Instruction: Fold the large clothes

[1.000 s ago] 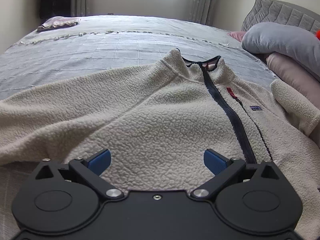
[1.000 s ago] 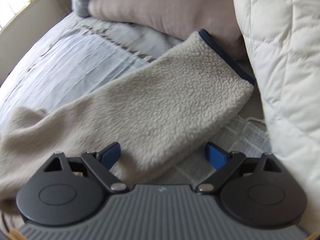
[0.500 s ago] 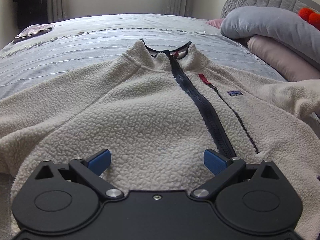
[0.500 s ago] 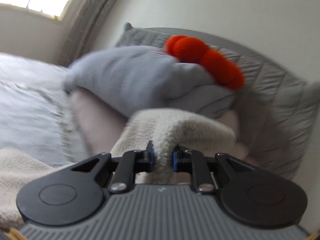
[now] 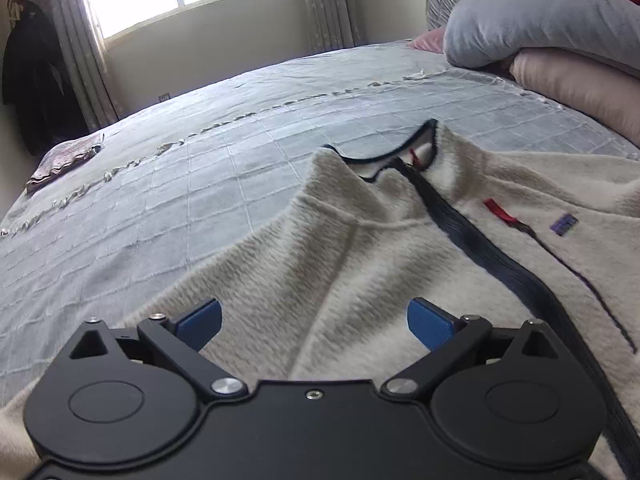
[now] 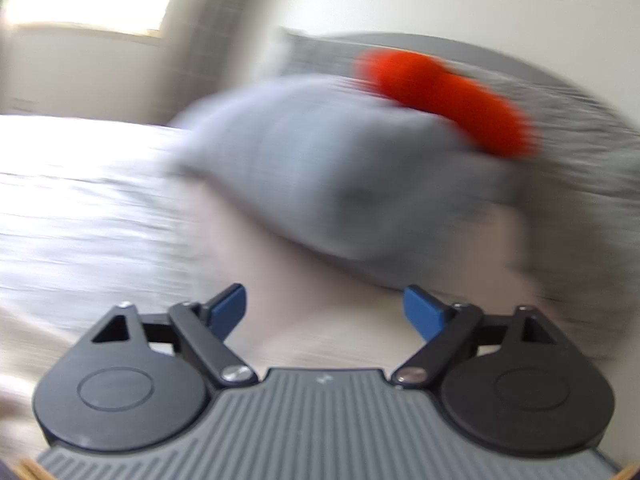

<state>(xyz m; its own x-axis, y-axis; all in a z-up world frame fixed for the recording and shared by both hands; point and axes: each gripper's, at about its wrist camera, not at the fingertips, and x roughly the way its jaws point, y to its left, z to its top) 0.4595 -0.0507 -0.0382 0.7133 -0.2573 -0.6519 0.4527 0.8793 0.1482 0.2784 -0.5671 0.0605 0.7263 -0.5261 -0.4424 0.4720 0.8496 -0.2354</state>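
A cream fleece jacket (image 5: 360,272) with a dark zipper (image 5: 480,248) lies front-up on the grey bedspread (image 5: 200,184), its collar pointing away. My left gripper (image 5: 314,322) is open and empty, just above the jacket's left shoulder area. My right gripper (image 6: 323,312) is open and empty. Its view is blurred by motion; pale fabric (image 6: 344,344) lies below its fingers, and whether it is the jacket I cannot tell.
Grey pillow (image 5: 540,20) and pink pillow (image 5: 580,88) are stacked at the bed's right, with a red plush (image 6: 448,100) on top. A folded cloth (image 5: 64,160) lies at the far left of the bed. A window and curtains are behind.
My right gripper has opened and let go of the fleece sleeve it held half a second ago. My left gripper has shifted left over the jacket and stays open.
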